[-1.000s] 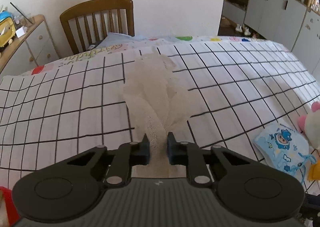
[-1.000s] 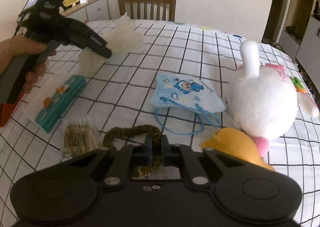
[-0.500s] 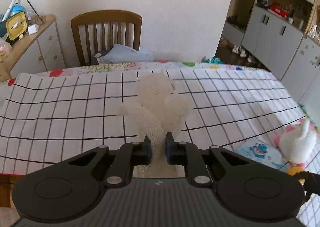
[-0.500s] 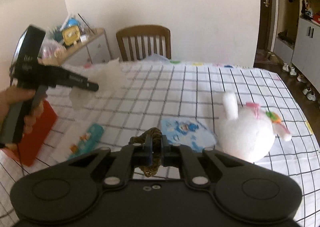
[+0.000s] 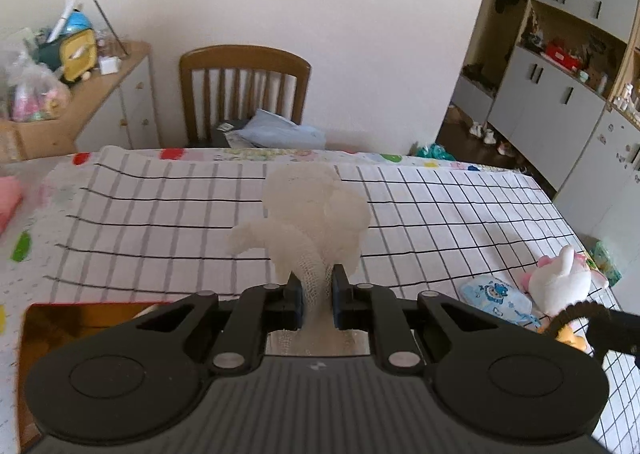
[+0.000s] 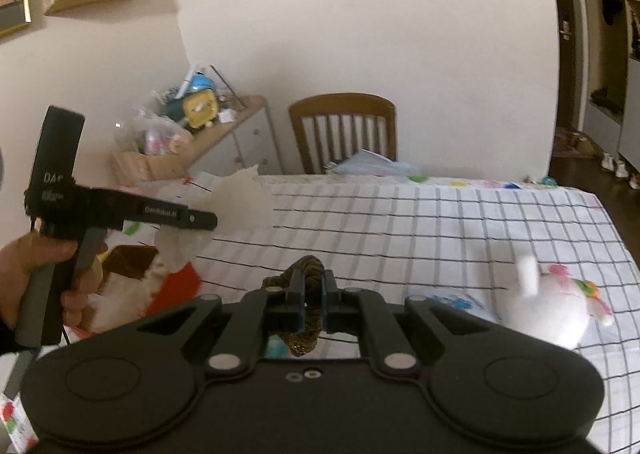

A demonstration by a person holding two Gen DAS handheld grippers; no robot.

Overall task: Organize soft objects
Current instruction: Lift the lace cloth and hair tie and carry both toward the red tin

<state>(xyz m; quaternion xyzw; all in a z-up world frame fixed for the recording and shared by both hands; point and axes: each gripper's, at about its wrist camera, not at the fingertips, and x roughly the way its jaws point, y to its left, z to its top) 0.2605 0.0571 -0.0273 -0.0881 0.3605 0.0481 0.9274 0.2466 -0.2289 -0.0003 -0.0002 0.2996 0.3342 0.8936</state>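
White checked cloth is covering the bench (image 5: 440,213), with a wooden chair (image 5: 244,89) at its far edge and grey cupboards (image 5: 556,101) along the wall to my right. I am holding my left claw (image 5: 316,290) high above the cloth, pinched shut on a cream gauze cloth (image 5: 308,221) that is bunching and puffing out beyond the fingertips. Compared with a second ago it is riding well higher — the cloth has dropped away beneath it, and an orange-red box (image 5: 80,318) is now showing under the claw's left side.

My right claw (image 6: 314,294) is likewise squeezed shut on a brown hair scrunchie (image 6: 308,338), which loops out past the fingers (image 6: 294,294) and hangs behind them. It too has been rising: the scrunchie was lying low over the bench before, and it is now up in the air with the wall filling most of that view.

Left on the bench are a white plush bunny (image 6: 548,306) and, just beside it, a blue printed face mask (image 5: 496,296) — both near the right edge, both where they were lying earlier.
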